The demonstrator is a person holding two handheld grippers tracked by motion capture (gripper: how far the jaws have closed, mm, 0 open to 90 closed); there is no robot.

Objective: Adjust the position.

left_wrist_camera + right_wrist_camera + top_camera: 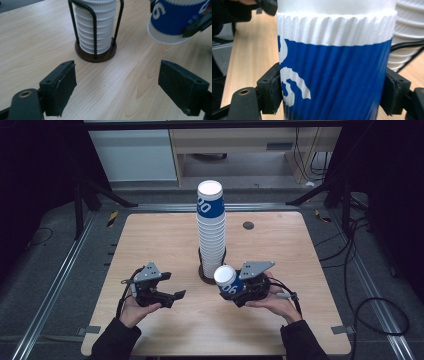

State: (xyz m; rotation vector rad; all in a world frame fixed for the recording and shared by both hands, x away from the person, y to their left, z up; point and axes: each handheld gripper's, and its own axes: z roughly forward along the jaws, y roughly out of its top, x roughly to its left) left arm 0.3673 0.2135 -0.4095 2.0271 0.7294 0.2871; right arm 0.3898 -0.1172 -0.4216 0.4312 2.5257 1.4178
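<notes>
Left gripper (172, 296), jaws spread and empty, at 8 o'clock on the pale wood counter (150, 240); one tall stack of ribbed white paper cups (211, 240) at centre. Right gripper (239, 289), at 5 o'clock, pinches one blue-and-white ribbed cup (228, 280). The left gripper view alone reveals the stack's black wire holder (95, 32) on a round dark base.

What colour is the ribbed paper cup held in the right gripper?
The ribbed paper cup is blue with a white band and white print, clearest in the right gripper view.

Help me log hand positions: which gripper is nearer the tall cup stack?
Right. The right gripper, holding a blue cup, sits just beside the cup stack; the left gripper hovers farther off, open.
</notes>
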